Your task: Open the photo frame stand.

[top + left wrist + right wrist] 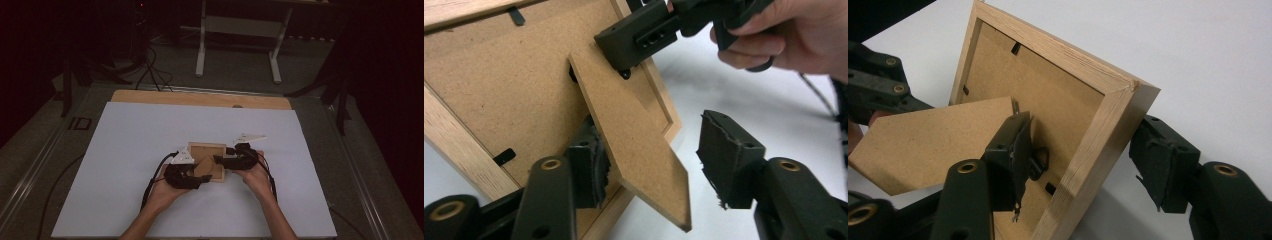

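Left gripper (651, 165) astride frame stand (634, 145)

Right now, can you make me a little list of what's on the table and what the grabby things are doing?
surface: white table
thing: wooden picture frame, lying back side up
stand: fibreboard stand flap, swung out from the frame's back
left hand-held gripper: open, jaws either side of the flap
right hand-held gripper: jaws astride the frame's wooden edge, grip unclear

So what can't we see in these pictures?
- Front of the square wooden picture frame: it lies face down in every view.
- Hinge of its brown fibreboard stand flap: left gripper view, behind the right tongs.
- Frame's lower corner: right gripper view, cut off by the bottom edge.
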`<state>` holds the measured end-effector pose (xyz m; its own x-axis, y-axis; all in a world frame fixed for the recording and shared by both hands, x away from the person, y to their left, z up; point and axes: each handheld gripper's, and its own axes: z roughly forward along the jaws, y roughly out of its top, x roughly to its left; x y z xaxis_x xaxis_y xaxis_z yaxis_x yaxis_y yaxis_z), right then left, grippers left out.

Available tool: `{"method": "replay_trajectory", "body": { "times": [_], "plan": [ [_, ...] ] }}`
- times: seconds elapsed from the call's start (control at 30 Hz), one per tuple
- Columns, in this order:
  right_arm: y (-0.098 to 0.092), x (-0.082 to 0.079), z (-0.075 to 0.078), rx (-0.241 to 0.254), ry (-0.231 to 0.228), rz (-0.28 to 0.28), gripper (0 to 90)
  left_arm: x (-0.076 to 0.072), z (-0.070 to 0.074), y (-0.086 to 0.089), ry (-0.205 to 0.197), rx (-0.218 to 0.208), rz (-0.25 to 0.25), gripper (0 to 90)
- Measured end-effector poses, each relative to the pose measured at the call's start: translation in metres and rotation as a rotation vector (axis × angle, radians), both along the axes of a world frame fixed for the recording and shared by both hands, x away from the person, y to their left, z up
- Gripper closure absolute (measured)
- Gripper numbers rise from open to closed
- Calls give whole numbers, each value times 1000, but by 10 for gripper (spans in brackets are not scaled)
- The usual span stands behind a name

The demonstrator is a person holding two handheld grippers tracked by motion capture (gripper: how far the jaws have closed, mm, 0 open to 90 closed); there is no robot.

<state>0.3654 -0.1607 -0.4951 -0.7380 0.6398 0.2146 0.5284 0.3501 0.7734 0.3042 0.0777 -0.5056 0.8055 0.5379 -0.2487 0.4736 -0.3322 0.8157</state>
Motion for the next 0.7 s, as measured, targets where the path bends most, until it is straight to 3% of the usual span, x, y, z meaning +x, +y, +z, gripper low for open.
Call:
{"method": "replay_trajectory", "body": {
  "times": [0.07,0.17,0.3,0.47,0.7],
  "plan": [
    [0,-1,0,-4,-10,1,419,1,1,1,19,-9,1,449],
    [1,-3,2,-11,-24,5,418,2,3,-1,17,28,19,485],
    [3,-6,4,-30,-50,9,420,5,7,-4,12,75,41,601],
    [4,-9,5,-38,-69,12,428,3,7,-7,-20,143,48,608],
    [2,-13,13,-13,-122,18,512,8,9,-9,-35,160,63,656]
  ]
}}
